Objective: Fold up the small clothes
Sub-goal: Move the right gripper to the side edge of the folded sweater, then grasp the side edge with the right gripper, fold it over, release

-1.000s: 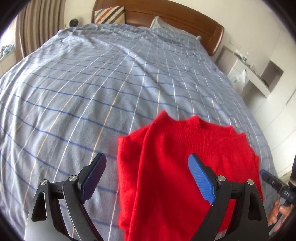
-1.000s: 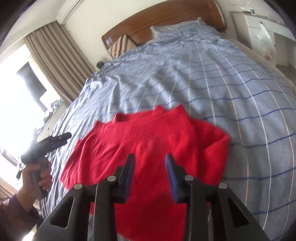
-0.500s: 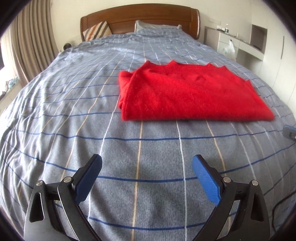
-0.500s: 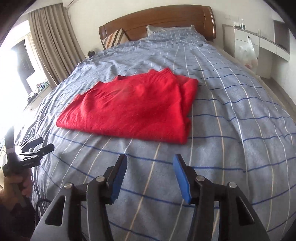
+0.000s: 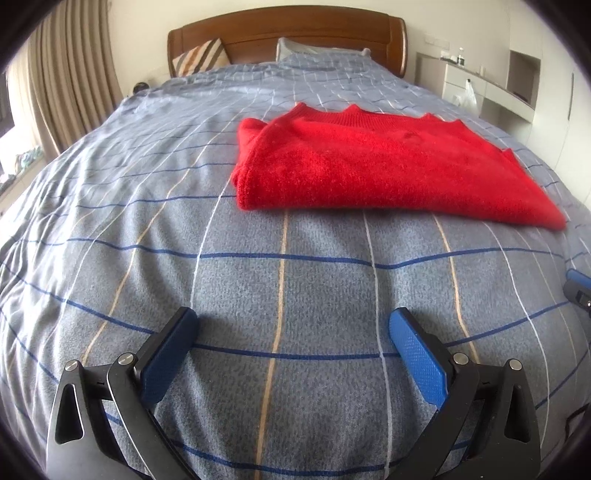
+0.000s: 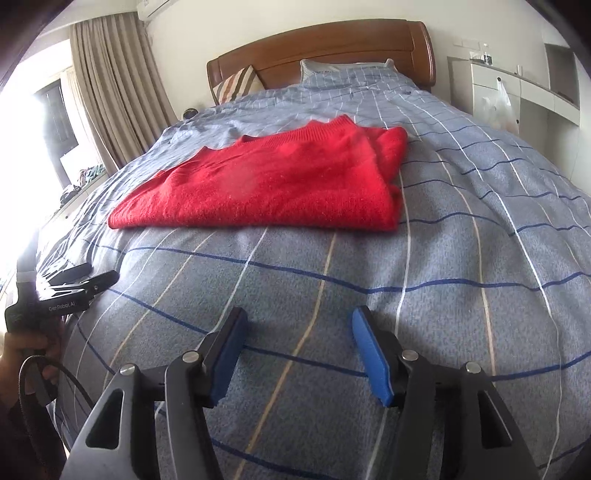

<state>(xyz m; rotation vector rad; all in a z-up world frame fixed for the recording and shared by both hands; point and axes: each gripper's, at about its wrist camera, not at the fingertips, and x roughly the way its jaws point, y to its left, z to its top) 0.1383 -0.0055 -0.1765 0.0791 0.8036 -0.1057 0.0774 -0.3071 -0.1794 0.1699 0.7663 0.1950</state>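
A red knit sweater [image 5: 380, 170] lies folded flat on the blue checked bedspread [image 5: 258, 280], collar toward the headboard. It also shows in the right wrist view [image 6: 273, 181]. My left gripper [image 5: 291, 325] is open and empty, low over the bedspread, well short of the sweater's near edge. My right gripper [image 6: 299, 325] is open and empty, also over bare bedspread in front of the sweater. The left gripper shows at the left edge of the right wrist view [image 6: 77, 277], held in a hand.
A wooden headboard [image 5: 288, 33] with a striped cushion [image 5: 199, 59] and a pillow [image 6: 343, 72] stands at the far end. Curtains [image 6: 118, 96] and a window are to the left. White cabinets [image 6: 517, 92] with a hanging plastic bag are to the right.
Both grippers have pulled back from over the sweater toward the foot of the bed and dropped low. The sweater now lies ahead of them. The right jaws have opened wider.
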